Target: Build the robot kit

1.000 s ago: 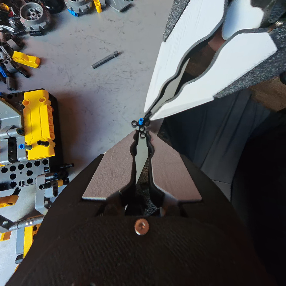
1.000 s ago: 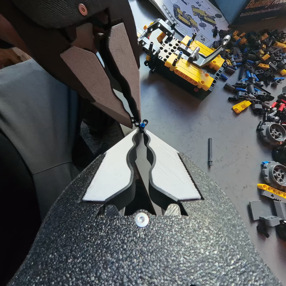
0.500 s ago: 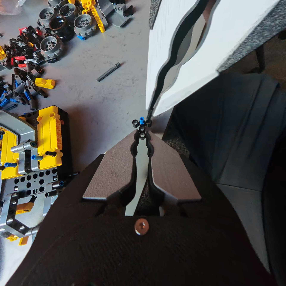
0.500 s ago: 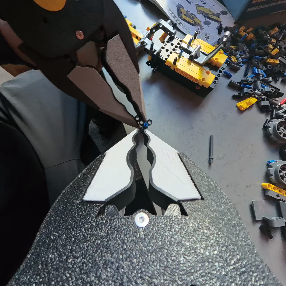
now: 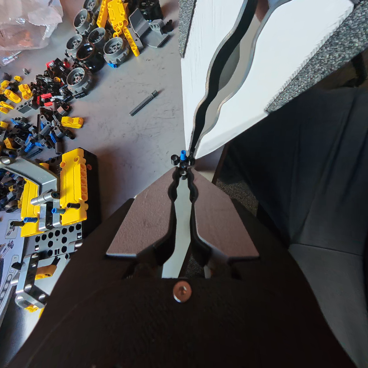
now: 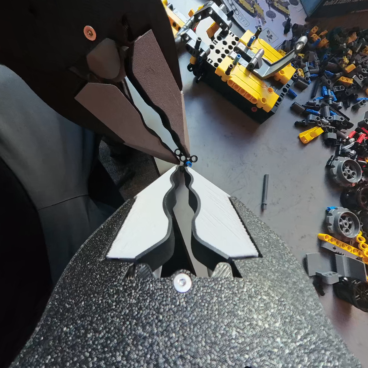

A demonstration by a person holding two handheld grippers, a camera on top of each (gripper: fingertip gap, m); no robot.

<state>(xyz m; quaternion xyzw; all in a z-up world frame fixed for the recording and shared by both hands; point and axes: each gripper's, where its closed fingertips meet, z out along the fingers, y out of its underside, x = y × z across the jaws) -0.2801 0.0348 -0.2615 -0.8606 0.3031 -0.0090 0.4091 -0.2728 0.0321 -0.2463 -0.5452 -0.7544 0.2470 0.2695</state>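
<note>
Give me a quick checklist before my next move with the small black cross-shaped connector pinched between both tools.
1. Left tool shut on the small black cross-shaped plastic connector: ok.
2. Right tool shut on the same connector's other arm: ok.
3. Short blue plastic pin seated in the connector's hub: ok; depth cannot tell.
4. Connector held off the grey scratched tabletop: ok.
5. Yellow and black brick assembly upright on the table, apart from both tools: ok.
6. Loose dark grey axle rod apart from the tools: ok.
</note>
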